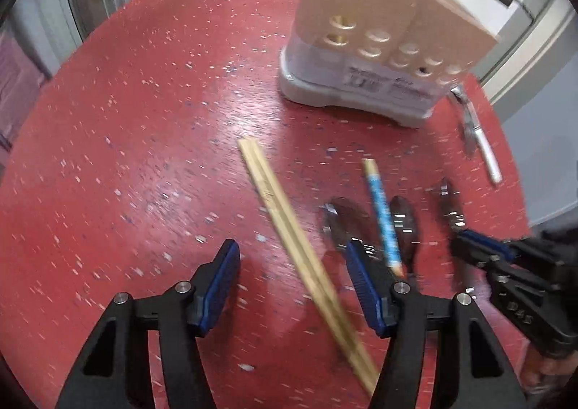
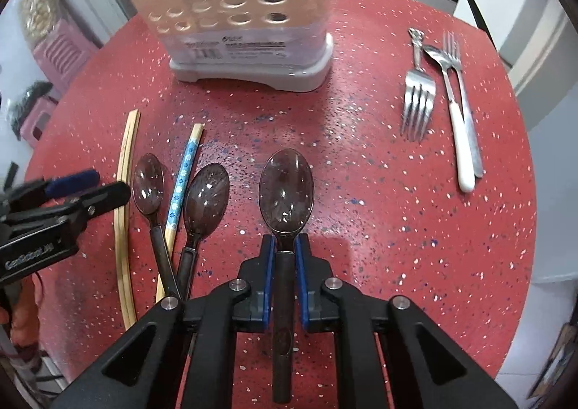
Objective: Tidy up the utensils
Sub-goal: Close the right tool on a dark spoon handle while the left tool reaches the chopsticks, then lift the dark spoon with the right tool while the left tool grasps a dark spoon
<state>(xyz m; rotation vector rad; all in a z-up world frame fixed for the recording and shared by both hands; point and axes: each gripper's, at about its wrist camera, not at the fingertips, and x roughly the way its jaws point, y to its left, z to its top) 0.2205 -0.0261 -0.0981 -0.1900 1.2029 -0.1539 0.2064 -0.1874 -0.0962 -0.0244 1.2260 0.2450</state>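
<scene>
We find the perforated utensil holder (image 2: 249, 29) upright at the worktop's (image 2: 361, 163) far side; one pale stick rises from its top, other contents unseen. Its label is unreadable. The right gripper (image 2: 285, 250) has its jaws closed on a dark spoon (image 2: 286, 188) before the holder. The left gripper (image 1: 292, 264) stands with jaws apart over wooden chopsticks (image 1: 289, 224), not touching. Forks (image 2: 419, 102) lie right of the holder, bare surface between.

bright, even light | tabletop (image 1: 144, 120) glare | motion blur | fisheye edges
</scene>
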